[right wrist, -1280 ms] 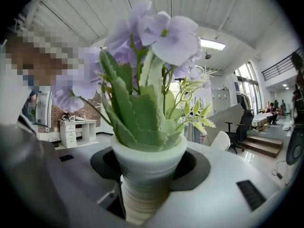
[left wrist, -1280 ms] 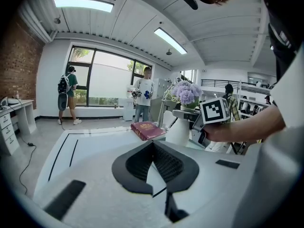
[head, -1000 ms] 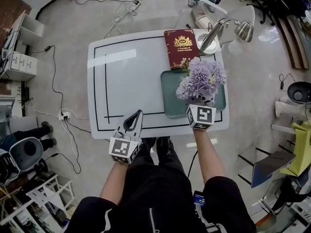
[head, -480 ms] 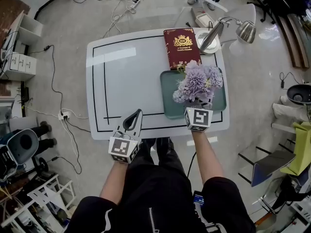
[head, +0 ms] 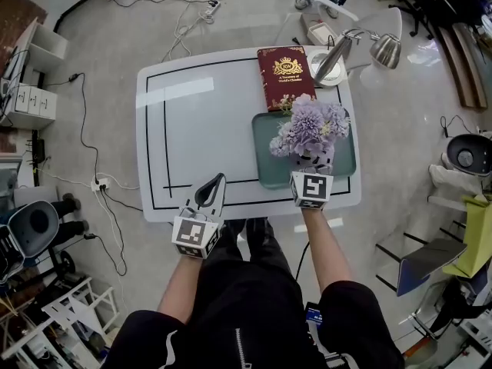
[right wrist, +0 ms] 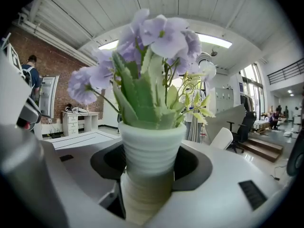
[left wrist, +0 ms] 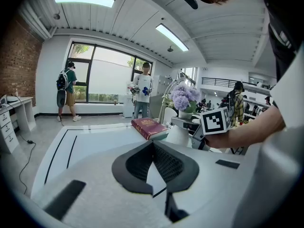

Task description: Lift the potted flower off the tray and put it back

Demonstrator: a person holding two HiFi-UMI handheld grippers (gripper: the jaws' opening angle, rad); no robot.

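Likely halfway: right gripper (head: 310,172) grips flower pot (right wrist: 149,148), prob. lifted over tray (head: 265,167); put-back remains. Left gripper (head: 218,181) closed, empty.

Red book (head: 287,77), far side of table: gold crest on cover, short lines of gold print below crest. Letters too small to read with certainty from head view. In left gripper view cover lies at flat angle; print illegible there too.
Left cube (head: 197,237): black-and-white square marker on top face. Pattern only, no letters or digits.
Right cube (head: 312,190): marker of same kind, different pattern.
No other legible text, brand, number or sign in any view.
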